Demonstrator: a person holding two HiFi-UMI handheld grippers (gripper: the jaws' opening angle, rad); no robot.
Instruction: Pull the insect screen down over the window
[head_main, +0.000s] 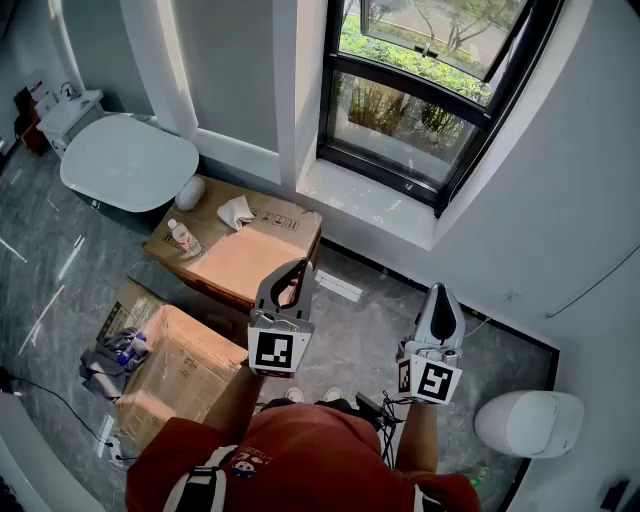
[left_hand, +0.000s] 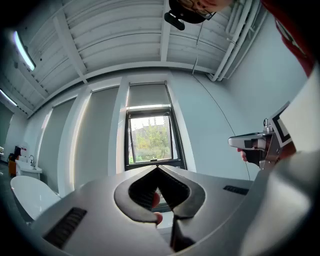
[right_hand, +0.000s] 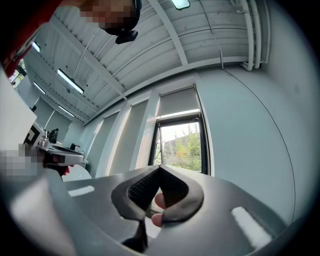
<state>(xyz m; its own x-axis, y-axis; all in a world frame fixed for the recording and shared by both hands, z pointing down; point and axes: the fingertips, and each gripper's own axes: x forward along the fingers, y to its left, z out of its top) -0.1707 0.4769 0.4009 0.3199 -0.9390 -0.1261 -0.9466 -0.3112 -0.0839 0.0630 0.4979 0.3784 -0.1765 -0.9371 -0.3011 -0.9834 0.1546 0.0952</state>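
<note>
Head view, grippers: the left gripper (head_main: 298, 266) and the right gripper (head_main: 441, 292) are held out in front of the person. Both are well apart from the window (head_main: 420, 95) and touch nothing.
Head view, window: trees show plainly through the glass, and no insect screen lies over it.
Left gripper view, fingers: closed tip to tip with nothing between them, pointing toward the window (left_hand: 150, 137).
Left gripper view, screen: not drawn down. A grey panel (left_hand: 147, 95) sits above the glass, but I cannot tell whether it belongs to the screen.
Right gripper view, fingers: also closed and empty, aimed at the window (right_hand: 182, 145) from a distance.
Right gripper view, screen: no handle or bottom bar can be made out.
Done: by the look of it, nothing yet.
Left: walk up to the window, find the screen's pull bar at the top of the frame, grip it, and draw it down to the sill (head_main: 370, 205).
</note>
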